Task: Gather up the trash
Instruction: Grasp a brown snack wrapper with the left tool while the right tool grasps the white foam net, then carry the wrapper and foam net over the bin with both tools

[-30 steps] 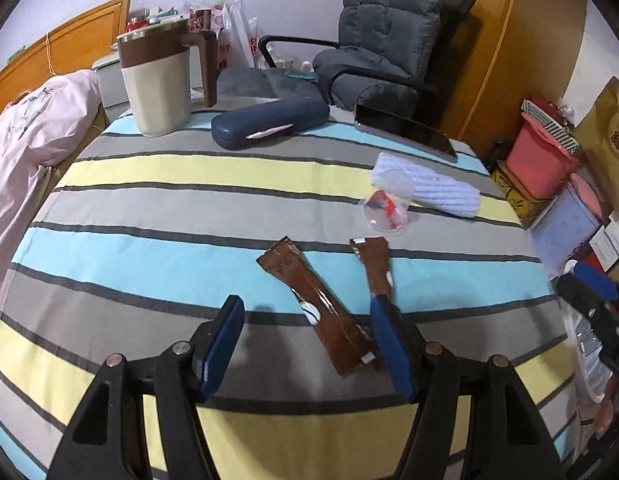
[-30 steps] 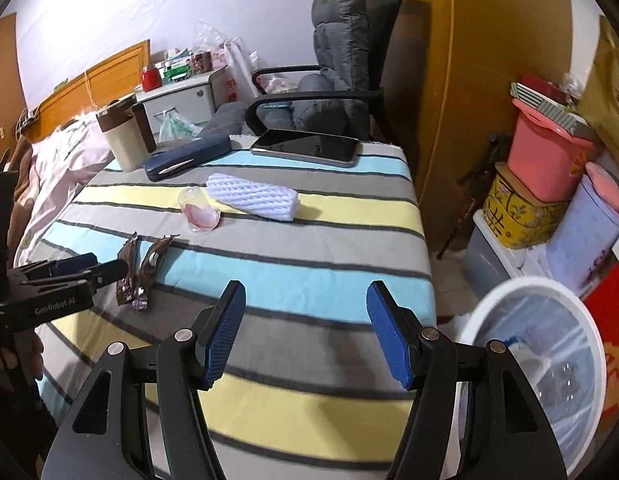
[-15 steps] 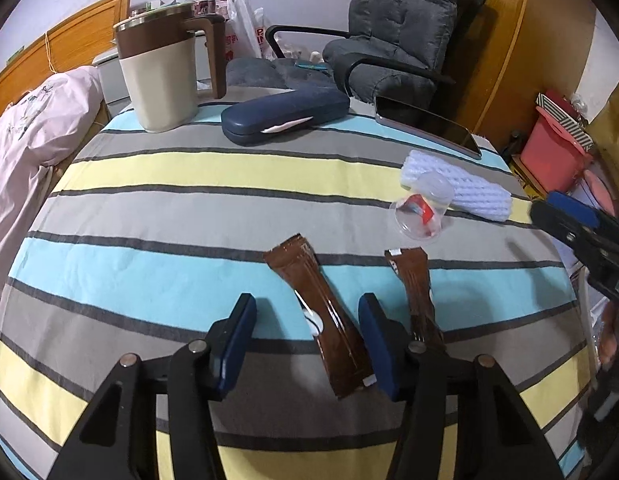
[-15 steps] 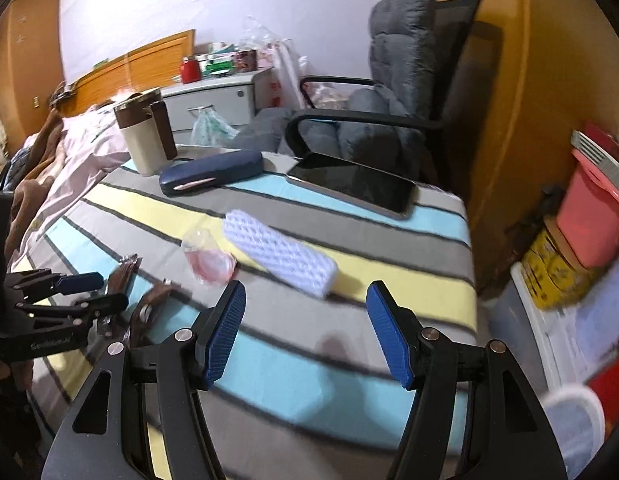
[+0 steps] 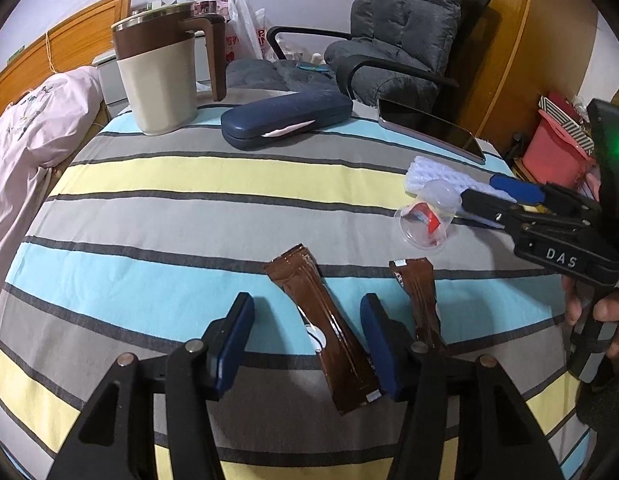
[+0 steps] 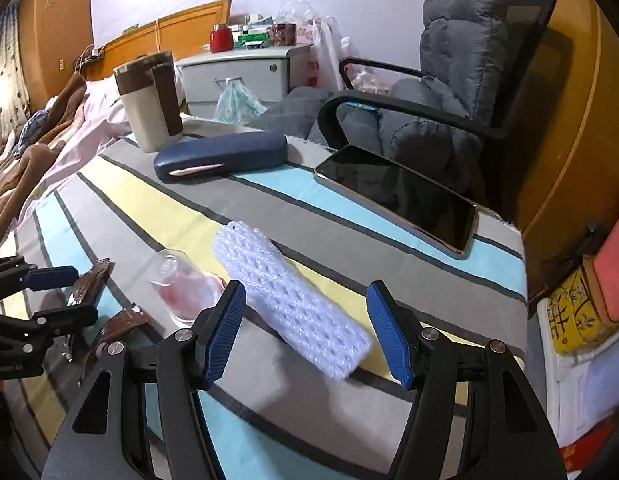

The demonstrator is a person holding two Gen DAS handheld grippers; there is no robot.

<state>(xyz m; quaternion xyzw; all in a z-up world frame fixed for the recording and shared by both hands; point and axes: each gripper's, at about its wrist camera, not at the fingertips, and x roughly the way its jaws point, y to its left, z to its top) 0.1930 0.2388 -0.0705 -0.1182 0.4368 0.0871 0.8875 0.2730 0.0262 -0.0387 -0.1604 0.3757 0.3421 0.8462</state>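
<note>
Two brown snack wrappers lie on the striped tablecloth: one [image 5: 329, 332] between the fingers of my open left gripper [image 5: 305, 340], the other [image 5: 421, 300] just right of it. A clear plastic cup [image 5: 427, 218] with red scraps lies beside a white foam net sleeve [image 5: 429, 174]. In the right wrist view the sleeve [image 6: 293, 300] lies between the fingers of my open right gripper [image 6: 305, 332], the cup [image 6: 185, 288] is to its left, and the wrappers [image 6: 89, 284] lie by the left gripper [image 6: 61, 292]. The right gripper [image 5: 489, 196] reaches in from the right in the left wrist view.
A beige and brown jug [image 5: 161, 80], a navy glasses case [image 5: 285, 118] and a phone [image 5: 429, 128] stand at the table's far side. A grey office chair [image 5: 393, 52] is behind. Pink and yellow containers [image 6: 589, 300] sit on the floor at right. A bed [image 6: 49, 140] lies left.
My left gripper has narrowed and moved so the left wrapper lies between its fingers. My right gripper swung from the white bin to the table and now straddles the foam sleeve.
</note>
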